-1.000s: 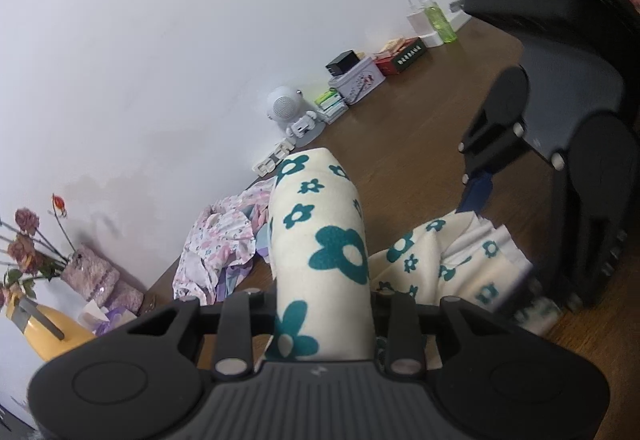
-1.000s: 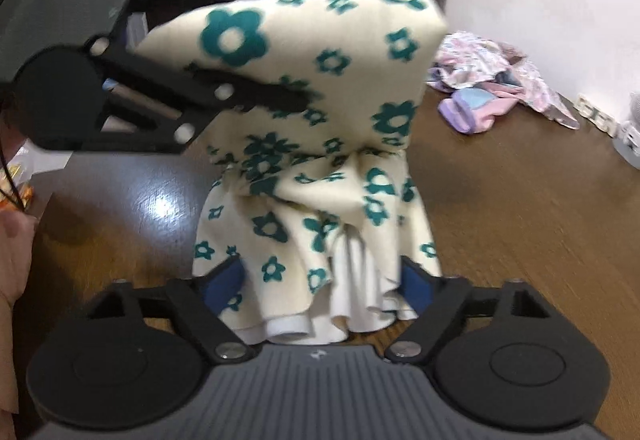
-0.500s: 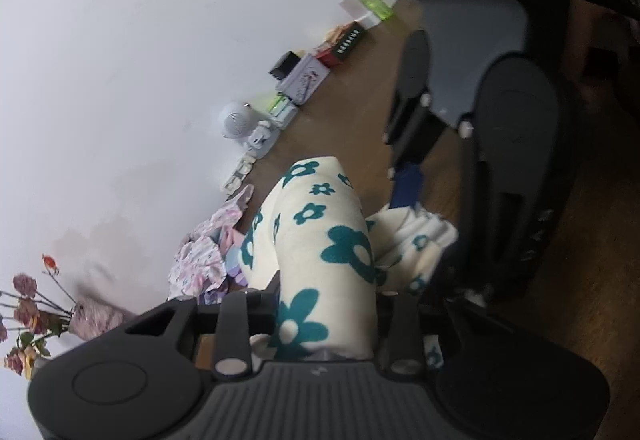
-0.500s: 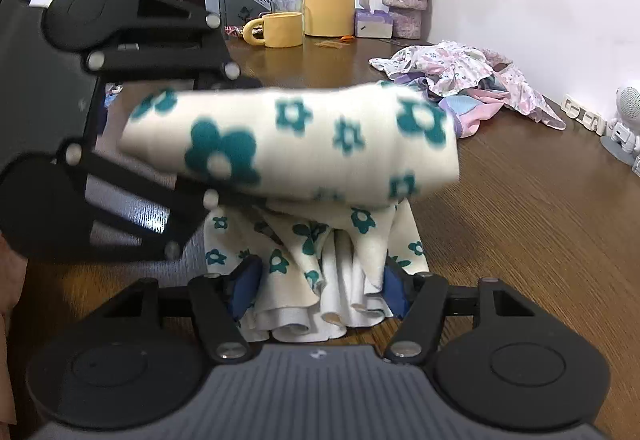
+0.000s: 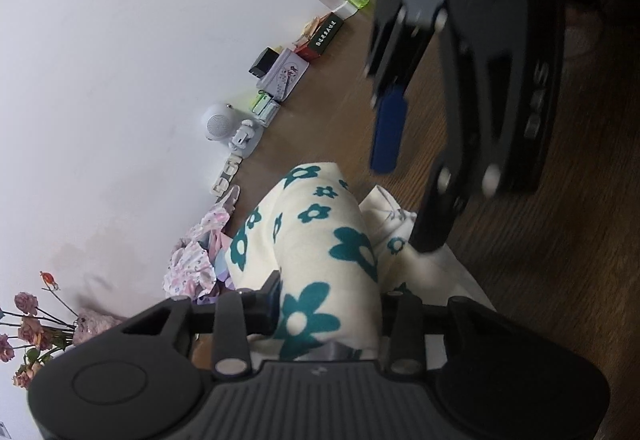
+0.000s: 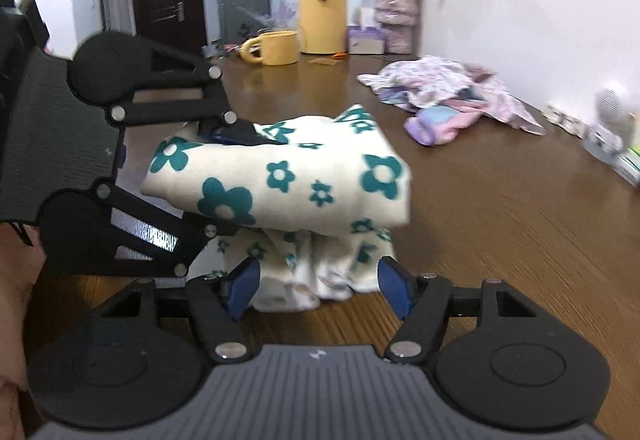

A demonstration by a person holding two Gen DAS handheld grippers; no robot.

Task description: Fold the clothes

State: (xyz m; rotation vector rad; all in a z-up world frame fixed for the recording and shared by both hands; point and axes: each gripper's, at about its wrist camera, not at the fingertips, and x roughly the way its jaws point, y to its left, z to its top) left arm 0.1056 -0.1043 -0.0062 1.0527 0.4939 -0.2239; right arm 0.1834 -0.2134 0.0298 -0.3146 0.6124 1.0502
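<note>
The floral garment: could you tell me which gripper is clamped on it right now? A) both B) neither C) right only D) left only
D: the left gripper pinches the floral garment, while the right gripper stands open around the lower fold.

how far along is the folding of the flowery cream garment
Done: the cream floral garment is doubled over, top layer lying on the bunched lower part. In hand: the left gripper is clamped on that top fold; the right gripper is open. Left: releasing it flat, then the pink floral clothes lying crumpled.
</note>
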